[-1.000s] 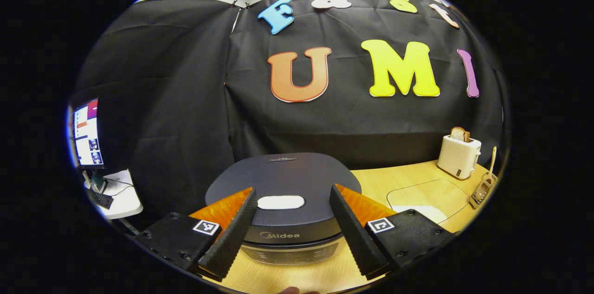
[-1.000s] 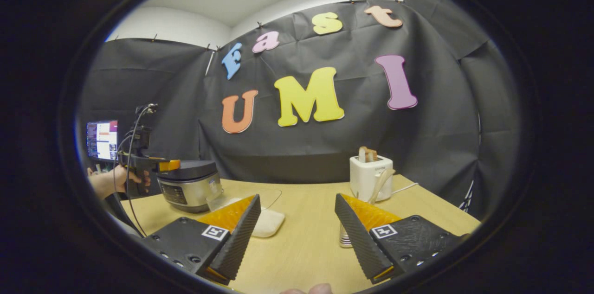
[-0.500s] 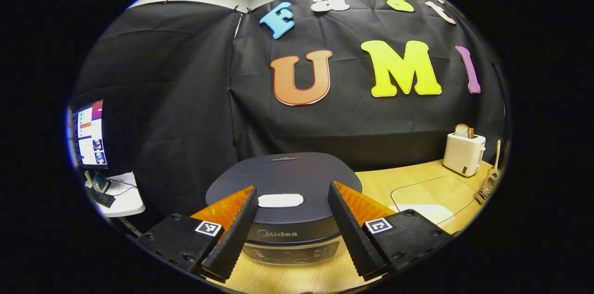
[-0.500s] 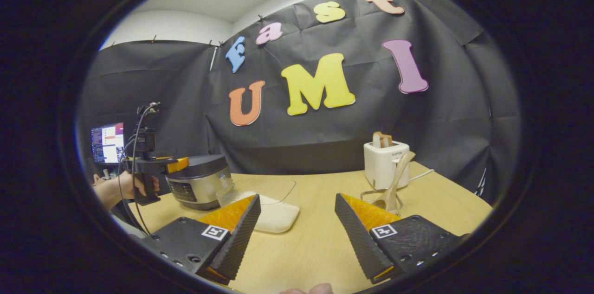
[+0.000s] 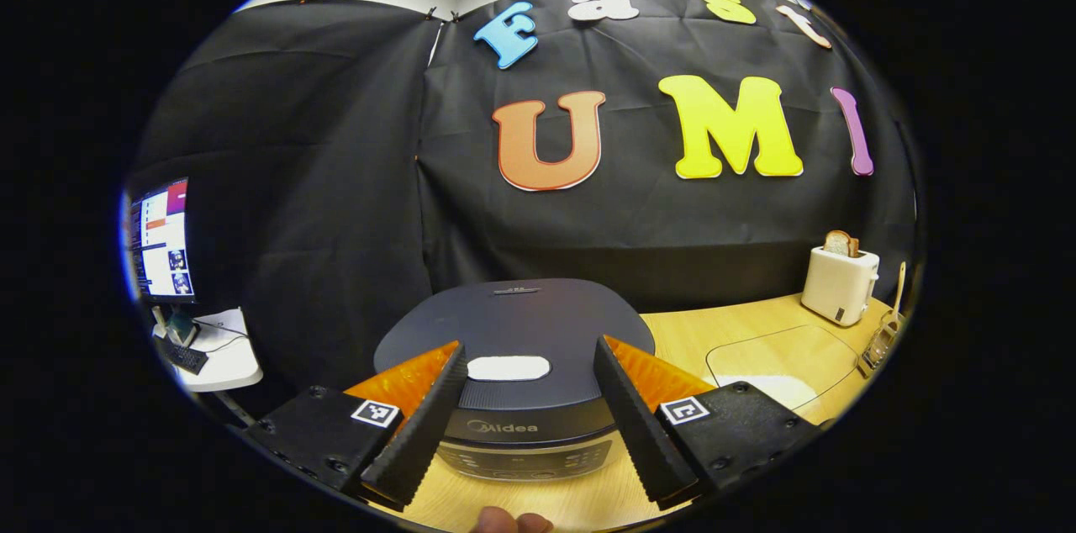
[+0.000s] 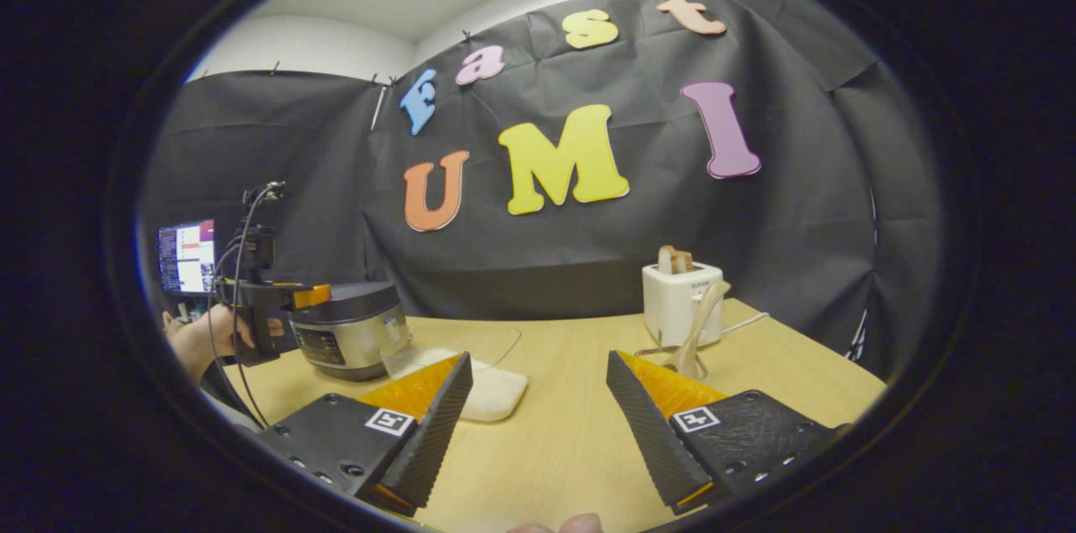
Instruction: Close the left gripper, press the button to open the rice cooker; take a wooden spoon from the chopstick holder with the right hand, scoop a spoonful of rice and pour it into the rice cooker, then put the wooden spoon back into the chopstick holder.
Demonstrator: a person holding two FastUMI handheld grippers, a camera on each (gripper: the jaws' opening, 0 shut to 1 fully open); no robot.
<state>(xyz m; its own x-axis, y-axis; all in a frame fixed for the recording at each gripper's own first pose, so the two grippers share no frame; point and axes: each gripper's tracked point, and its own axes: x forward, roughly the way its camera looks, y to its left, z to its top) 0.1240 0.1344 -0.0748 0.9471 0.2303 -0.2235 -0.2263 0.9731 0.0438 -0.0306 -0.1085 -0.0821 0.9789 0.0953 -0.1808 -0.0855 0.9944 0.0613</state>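
1. A light wooden table [image 6: 572,432] stands in a booth hung with black cloth; a monitor [image 5: 160,240] glows at the far left above a small white side table [image 5: 220,356]; a white toaster [image 6: 681,302] with bread in its slot sits at the back of the table.
2. The rice cooker [image 5: 514,365] is dark grey with a flat lid, shut; a white oval button [image 5: 508,367] lies on the front of the lid, above a control panel; in the right gripper view it stands at the table's left end [image 6: 349,329].
3. Rice lies white in a clear tray [image 6: 496,386] just right of the cooker; the wooden spoon [image 6: 702,314] leans upright in the chopstick holder [image 6: 685,361] in front of the toaster.
4. The left gripper [image 5: 525,415] hovers over the cooker's front, its fingers [image 5: 420,432] wide apart on either side of the button, touching nothing; a hand [image 6: 223,331] holds it.
5. The right gripper [image 6: 538,432] hangs above the table, fingers [image 6: 433,432] wide apart and empty, well short of the spoon.
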